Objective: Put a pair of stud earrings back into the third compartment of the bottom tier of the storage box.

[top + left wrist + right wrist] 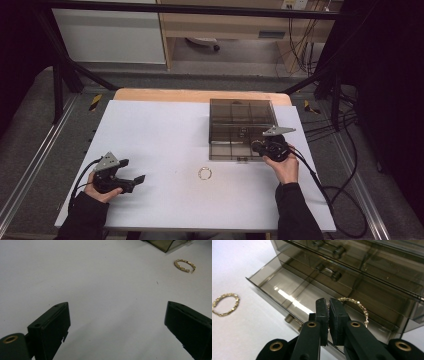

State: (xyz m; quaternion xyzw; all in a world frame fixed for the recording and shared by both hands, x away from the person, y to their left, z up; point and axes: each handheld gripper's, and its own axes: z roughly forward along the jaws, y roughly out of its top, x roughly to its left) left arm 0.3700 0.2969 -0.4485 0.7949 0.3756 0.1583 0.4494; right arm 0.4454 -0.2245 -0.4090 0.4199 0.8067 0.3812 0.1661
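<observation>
Right hand-held gripper, low centre of its own view, clamped on a gold bracelet hanging over the pulled-out bottom drawer of a smoky clear drawer box. Probably mid-placement: lower into a compartment, then let go. Left hand-held gripper spread wide, holding nothing, over bare white worktop at lower left. Second bracelet lying mid-frame, likely next.

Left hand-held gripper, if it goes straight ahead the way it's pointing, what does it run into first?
Probably nothing soon. The open left hand-held gripper faces bare white table. The gold bracelet lies off to the side of that line, the smoky drawer box beyond it; depth is uncertain.
</observation>
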